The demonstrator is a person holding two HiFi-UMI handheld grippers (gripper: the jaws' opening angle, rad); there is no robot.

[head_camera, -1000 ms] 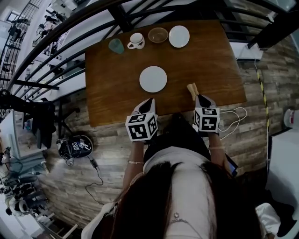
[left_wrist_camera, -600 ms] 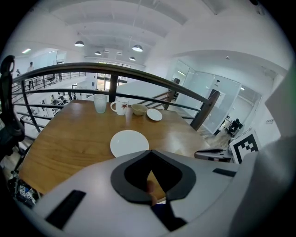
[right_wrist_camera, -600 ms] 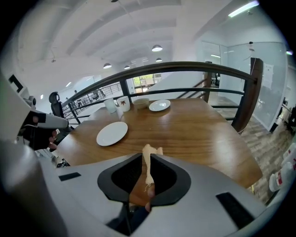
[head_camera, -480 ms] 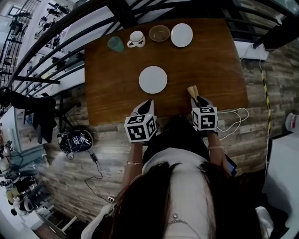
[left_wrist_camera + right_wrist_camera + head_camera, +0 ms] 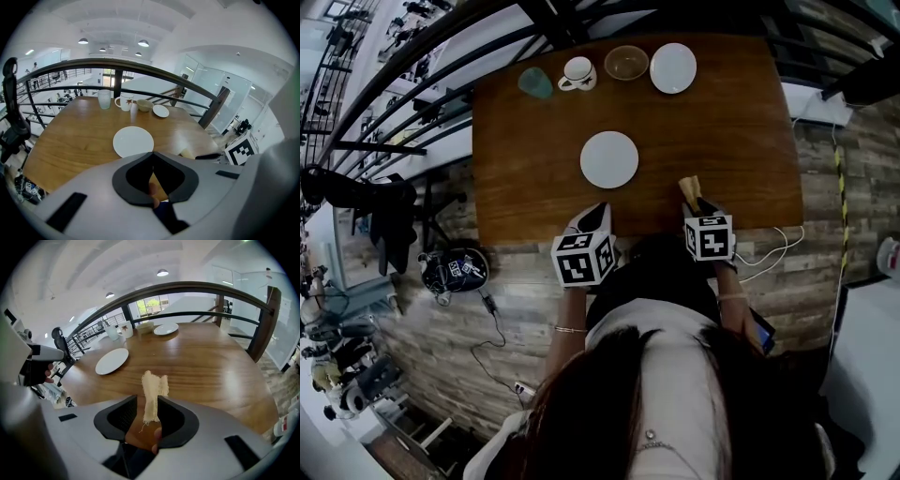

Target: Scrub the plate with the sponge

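A white plate (image 5: 609, 159) lies in the middle of the wooden table (image 5: 727, 112); it also shows as a plate (image 5: 133, 141) ahead of the left gripper and as a plate (image 5: 112, 361) far left of the right gripper. My right gripper (image 5: 150, 401) is shut on a pale beige sponge (image 5: 152, 392) that sticks up between its jaws, above the table's near edge; the sponge (image 5: 689, 187) lies right of the plate. My left gripper (image 5: 151, 156) is shut with nothing in it, near the table's front edge, short of the plate.
At the table's far edge stand a teal cup (image 5: 535, 82), a white mug (image 5: 577, 71), a small bowl (image 5: 626, 62) and a second white plate (image 5: 673, 67). A dark railing (image 5: 140, 70) runs behind the table. A white cable (image 5: 773, 251) lies on the floor.
The head view has shifted slightly. Both grippers stay near the table's front edge; the right one has edged slightly toward the table with the sponge.
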